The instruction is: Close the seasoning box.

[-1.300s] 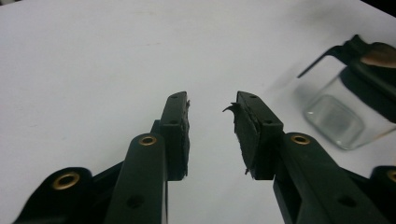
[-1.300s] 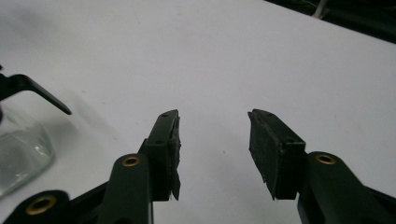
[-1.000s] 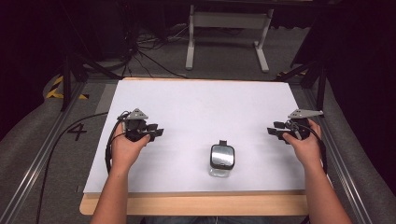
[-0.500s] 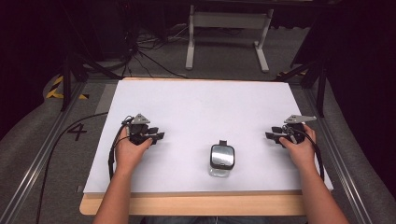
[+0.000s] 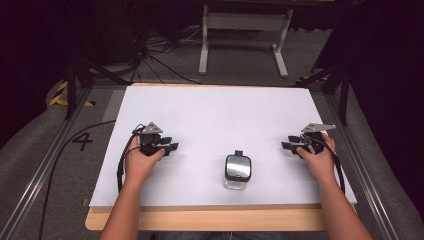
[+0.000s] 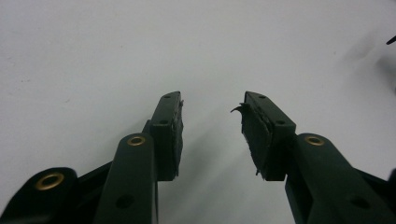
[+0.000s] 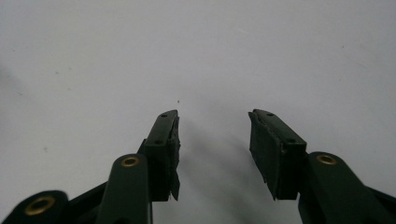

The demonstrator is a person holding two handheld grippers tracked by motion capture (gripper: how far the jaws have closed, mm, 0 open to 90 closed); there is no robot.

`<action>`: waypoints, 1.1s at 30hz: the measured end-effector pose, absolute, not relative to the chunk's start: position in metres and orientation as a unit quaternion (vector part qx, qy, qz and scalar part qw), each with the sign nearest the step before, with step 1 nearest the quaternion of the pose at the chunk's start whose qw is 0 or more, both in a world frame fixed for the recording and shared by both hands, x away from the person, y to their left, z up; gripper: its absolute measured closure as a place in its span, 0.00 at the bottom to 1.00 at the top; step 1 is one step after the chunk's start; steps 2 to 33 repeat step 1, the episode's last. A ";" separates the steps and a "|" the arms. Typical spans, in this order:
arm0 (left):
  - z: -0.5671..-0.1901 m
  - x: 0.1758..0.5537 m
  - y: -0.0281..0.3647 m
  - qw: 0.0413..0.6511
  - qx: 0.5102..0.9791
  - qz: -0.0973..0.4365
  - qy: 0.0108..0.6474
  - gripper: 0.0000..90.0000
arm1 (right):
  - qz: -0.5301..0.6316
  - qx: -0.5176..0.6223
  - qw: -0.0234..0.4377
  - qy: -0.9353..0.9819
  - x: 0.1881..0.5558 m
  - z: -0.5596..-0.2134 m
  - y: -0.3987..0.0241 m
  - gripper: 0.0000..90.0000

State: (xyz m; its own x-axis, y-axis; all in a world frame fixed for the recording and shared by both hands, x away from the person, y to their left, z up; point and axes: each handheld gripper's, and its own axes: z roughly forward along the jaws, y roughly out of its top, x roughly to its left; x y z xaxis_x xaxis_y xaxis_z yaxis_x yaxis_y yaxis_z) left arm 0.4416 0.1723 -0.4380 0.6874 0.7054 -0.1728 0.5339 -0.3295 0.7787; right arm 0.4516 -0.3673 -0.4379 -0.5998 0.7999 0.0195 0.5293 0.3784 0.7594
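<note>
While both hands are resting on the white sheet that is covering the wooden table, the person is holding the left gripper toward the left edge of the sheet and the right gripper toward the right edge, with the two well apart and their jaws pointing inward toward each other. The left hand is wrapping around its tool from behind, a black cable is trailing off the sheet toward the floor at the left, and a grey three-cornered plate is sitting on top. The right hand is gripping its tool likewise, with its grey plate tilting outward. In the left gripper view the left gripper is standing released, jaws parted with bare white sheet showing in the gap and nothing between the worn pads. In the right gripper view the right gripper is also spread apart and gripping nothing, with plain sheet lying beneath. Between the two hands, nearer the person's edge and slightly right of centre, a small dark object with a glossy square face is lying on the sheet, touching neither tool; I cannot tell what it is. Beyond the table, a white metal stand is standing on the grey floor.
</note>
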 end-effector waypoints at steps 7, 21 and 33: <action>-0.437 0.442 0.173 0.436 0.810 0.103 0.379 0.65 | 0.379 0.407 0.181 0.811 0.452 -0.438 -0.367 0.58; -0.437 0.442 0.173 0.436 0.810 0.103 0.379 0.65 | 0.379 0.407 0.181 0.811 0.452 -0.438 -0.367 0.58; -0.437 0.442 0.173 0.436 0.810 0.103 0.379 0.65 | 0.379 0.407 0.181 0.811 0.452 -0.438 -0.367 0.58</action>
